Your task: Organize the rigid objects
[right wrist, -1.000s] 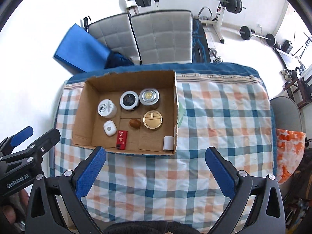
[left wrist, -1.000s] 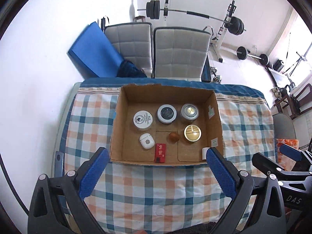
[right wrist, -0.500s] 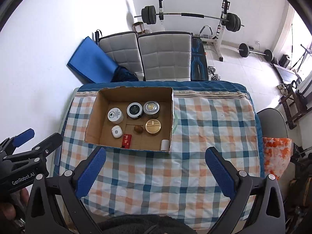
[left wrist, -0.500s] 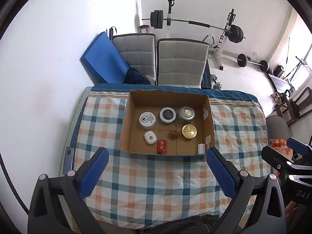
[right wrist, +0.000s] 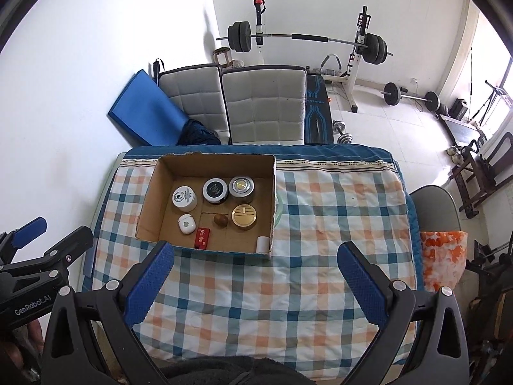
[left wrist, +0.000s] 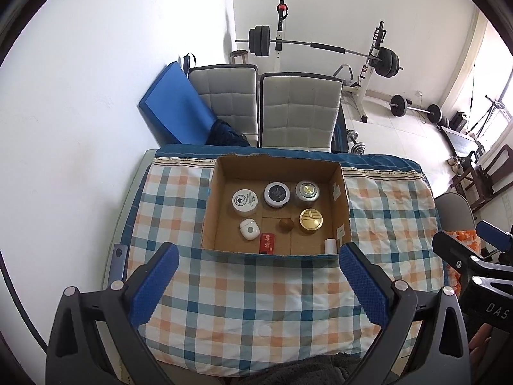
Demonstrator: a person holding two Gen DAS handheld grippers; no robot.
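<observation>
An open cardboard box (left wrist: 221, 176) (right wrist: 154, 186) sits on the checked tablecloth (left wrist: 256, 295) (right wrist: 336, 211). Inside lie a white jar (left wrist: 245, 201), a black-lidded jar (left wrist: 277, 193), a silver jar (left wrist: 307, 190), a gold tin (left wrist: 311, 219), a brown nut-like piece (left wrist: 285, 224), a white case (left wrist: 248, 228), a red box (left wrist: 266, 243) and a small white cylinder (left wrist: 329, 245). My left gripper (left wrist: 259, 284) is open and empty, high above the table's near side. My right gripper (right wrist: 255, 282) is open and empty, likewise raised.
Two grey padded chairs (left wrist: 298, 109) and a blue mat (left wrist: 173, 112) stand behind the table. A barbell rack (left wrist: 320, 48) and weights lie beyond. An orange-patterned cloth (right wrist: 442, 256) hangs at the right. A grey phone-like slab (left wrist: 117, 263) lies at the table's left edge.
Both grippers have pulled up and back from the table, so the box looks smaller and more of the room shows. Both stay open and empty.
</observation>
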